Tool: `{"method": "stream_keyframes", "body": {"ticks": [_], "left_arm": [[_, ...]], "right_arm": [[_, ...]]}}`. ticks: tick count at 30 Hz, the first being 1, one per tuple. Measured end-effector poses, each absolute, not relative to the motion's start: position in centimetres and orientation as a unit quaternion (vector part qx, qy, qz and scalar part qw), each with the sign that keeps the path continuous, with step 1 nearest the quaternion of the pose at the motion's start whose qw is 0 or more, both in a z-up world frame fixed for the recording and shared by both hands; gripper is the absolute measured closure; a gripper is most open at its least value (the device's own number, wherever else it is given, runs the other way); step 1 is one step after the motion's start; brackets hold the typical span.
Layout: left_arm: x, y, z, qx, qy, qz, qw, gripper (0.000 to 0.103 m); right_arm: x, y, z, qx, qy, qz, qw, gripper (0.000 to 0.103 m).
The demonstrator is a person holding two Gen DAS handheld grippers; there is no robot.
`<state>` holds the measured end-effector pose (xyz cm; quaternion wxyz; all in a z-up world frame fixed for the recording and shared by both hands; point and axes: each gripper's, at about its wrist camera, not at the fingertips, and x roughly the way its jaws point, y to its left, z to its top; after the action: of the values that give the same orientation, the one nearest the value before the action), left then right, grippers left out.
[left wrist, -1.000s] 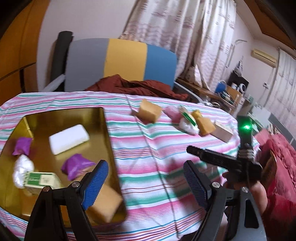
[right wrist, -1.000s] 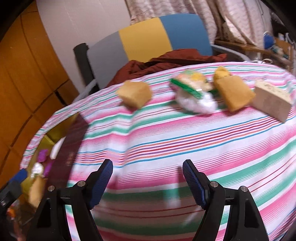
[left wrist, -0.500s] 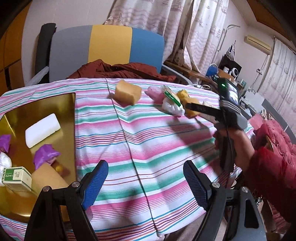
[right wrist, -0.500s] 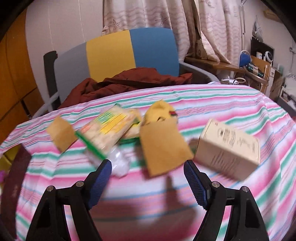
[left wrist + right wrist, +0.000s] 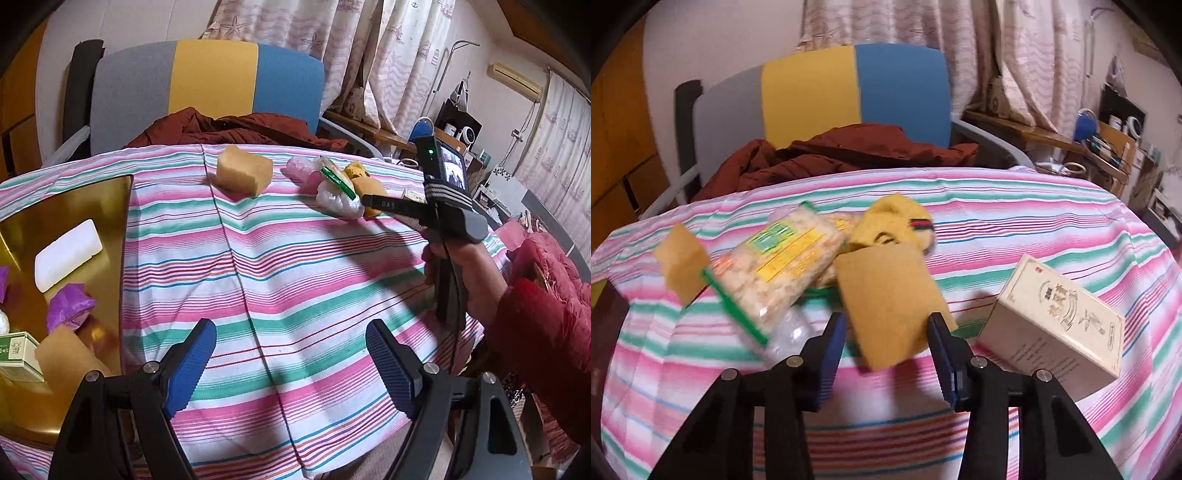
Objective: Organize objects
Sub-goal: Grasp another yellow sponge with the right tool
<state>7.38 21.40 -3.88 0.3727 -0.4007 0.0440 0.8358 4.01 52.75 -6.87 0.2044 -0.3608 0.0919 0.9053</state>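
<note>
Our right gripper [image 5: 886, 332] has just been closing, and a tan sponge [image 5: 890, 295] sits between its two blue pads. The pads are right at the sponge's sides, and they look like they are squeezing it. Just left of this gripper lies a bag of snacks [image 5: 775, 266] with a green strip. Just right of it stands a cream box [image 5: 1060, 325] with writing on it. Past the sponge, touching its far edge, is a yellow cloth thing [image 5: 901, 221]. Farther off to the left sits a second tan sponge [image 5: 683, 262].

Our left gripper [image 5: 288, 362] is wide open with nothing between its pads. Under it is only the striped tablecloth [image 5: 295, 266]. To its left is a gold tray [image 5: 110, 206]. In the tray we see a white bar [image 5: 66, 251], a purple wrapped thing [image 5: 68, 308], a small green and white box [image 5: 16, 354] and another tan sponge [image 5: 68, 360]. Off to its right, a hand [image 5: 465, 269] in a red sleeve holds the other gripper out over the pile of things. Behind the table is a chair [image 5: 214, 81] in grey, yellow and blue with a dark red coat [image 5: 221, 129] on it.
</note>
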Motion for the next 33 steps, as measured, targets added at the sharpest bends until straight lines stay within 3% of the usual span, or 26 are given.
{"method": "stream_keyframes", "body": {"ticks": [4,6,7,10,11,16,21,27,33], "left_arm": [[7.2,21.8,-4.1,-0.408,0.039,0.832,0.374,0.018],[7.2,22.0,-4.1,-0.409,0.041,0.832,0.373,0.018],[7.3,22.0,-4.0,-0.407,0.041,0.832,0.374,0.018],[7.4,22.0,-4.0,-0.405,0.044,0.833,0.373,0.018],[7.4,22.0,-4.0,-0.405,0.045,0.834,0.372,0.018],[7.1,21.5,-4.1,-0.409,0.036,0.835,0.367,0.018],[7.0,21.5,-4.4,-0.414,0.030,0.833,0.366,0.018],[7.5,21.8,-4.2,-0.411,0.038,0.832,0.369,0.018],[7.2,21.5,-4.0,-0.412,0.028,0.834,0.366,0.018]], "right_arm": [[4.8,51.0,-6.9,-0.360,0.084,0.917,0.152,0.070],[5.1,50.4,-6.8,-0.354,0.087,0.919,0.151,0.070],[5.4,50.4,-6.4,-0.339,0.096,0.923,0.154,0.066],[5.7,51.1,-5.5,-0.300,0.146,0.931,0.149,0.033],[5.5,51.4,-5.2,-0.293,0.156,0.930,0.156,0.030],[4.1,52.5,-5.1,-0.312,0.121,0.916,0.222,0.030],[4.6,53.5,-4.7,-0.303,0.160,0.914,0.215,0.030],[-0.7,50.7,-5.5,-0.384,0.004,0.884,0.267,0.030],[0.4,46.7,-4.5,-0.342,0.024,0.930,0.133,0.025]]}}
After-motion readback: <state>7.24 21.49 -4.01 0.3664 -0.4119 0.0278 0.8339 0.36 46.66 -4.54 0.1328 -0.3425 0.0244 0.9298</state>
